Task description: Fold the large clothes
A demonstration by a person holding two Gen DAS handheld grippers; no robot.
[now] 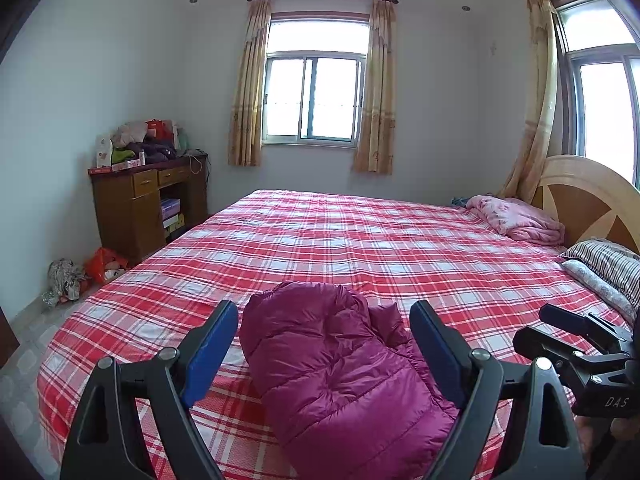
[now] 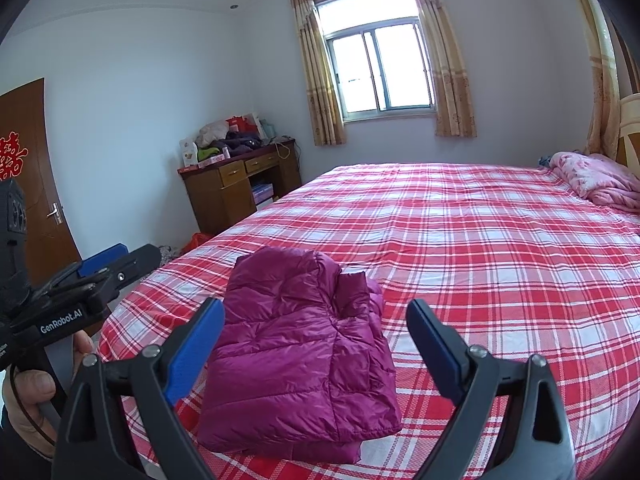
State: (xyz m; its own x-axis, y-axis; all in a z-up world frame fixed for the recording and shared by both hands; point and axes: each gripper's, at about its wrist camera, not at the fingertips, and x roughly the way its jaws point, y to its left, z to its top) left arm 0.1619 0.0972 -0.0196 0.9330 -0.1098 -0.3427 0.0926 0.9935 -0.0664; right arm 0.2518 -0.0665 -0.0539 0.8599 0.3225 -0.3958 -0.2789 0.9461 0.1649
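The jacket, a magenta quilted one, lay folded into a puffy bundle on the bed, near the bed's front edge, at six o'clock in both wrist views. The bed wore a red, white and pale-blue plaid cover.

The left gripper hung above the bundle with its blue-padded fingers spread wide, one on each side of the jacket as the camera saw it, the pads clear of the cloth. The right gripper stood likewise splayed, its blue fingers framing the bundle from a little to the right, gripping nothing. Each tool showed in the other's view: the right one at four o'clock in the left camera, the left one at eight o'clock in the right camera, where a hand clasped its handle.

At two o'clock in the left view a crumpled pink blanket sat by the wooden headboard, with striped pillows just below at three o'clock. A brown desk, heaped with clothes and boxes, stood at nine o'clock against the wall. A curtained window was at twelve o'clock. In the right view a brown door with a red paper cutting showed at nine o'clock.
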